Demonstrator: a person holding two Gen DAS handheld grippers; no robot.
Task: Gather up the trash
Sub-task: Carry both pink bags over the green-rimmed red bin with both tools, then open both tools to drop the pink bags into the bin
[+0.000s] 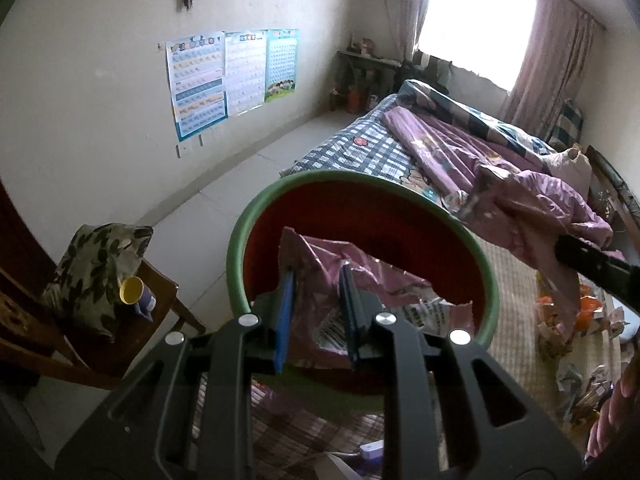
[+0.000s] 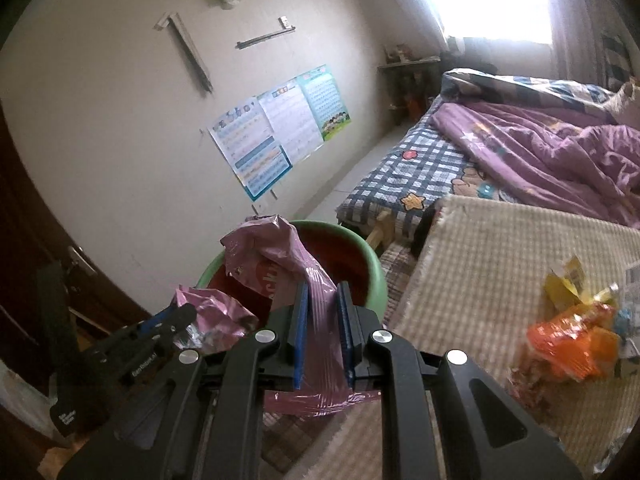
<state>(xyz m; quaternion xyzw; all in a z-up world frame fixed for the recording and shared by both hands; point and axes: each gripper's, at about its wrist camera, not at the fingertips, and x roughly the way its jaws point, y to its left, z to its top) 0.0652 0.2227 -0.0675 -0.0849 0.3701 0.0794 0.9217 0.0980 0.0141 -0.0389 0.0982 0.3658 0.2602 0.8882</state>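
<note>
Both claws hover over the round green-rimmed, red-lined plastic bin point(image 1: 240, 240), which fills the lower centre of the left wrist view and sits at centre in the right wrist view point(image 2: 372, 268).

The left gripper point(image 1: 316, 312) has its 2 blue-padded fingers partly closed, and a crumpled pink foil-lined plastic wrapper point(image 1: 320, 264) sits between them, its far end hanging over the bin's mouth. It looks pinched, though the pads are not pressed flat together.

The right gripper point(image 2: 323, 332) has its fingers drawn narrow on a stretched pink plastic bag point(image 2: 280, 256) that rises from the pads toward the bin rim. In the left view this bag dangles at the right edge point(image 1: 520, 220).

More rubbish waits on the beige woven mat point(image 2: 500, 260) on the bed: a crushed orange snack packet point(image 2: 572, 340) and a yellow scrap point(image 2: 560, 284), at the right of the right wrist view.

These wrappers should handle as almost weightless, limp and slick film. I judge a pinch on a bunched fold holds better than on a single flat layer, which could slip out. Nothing here is fragile, so a firm squeeze does no harm. The loose tails may catch on the rim when released.
</note>
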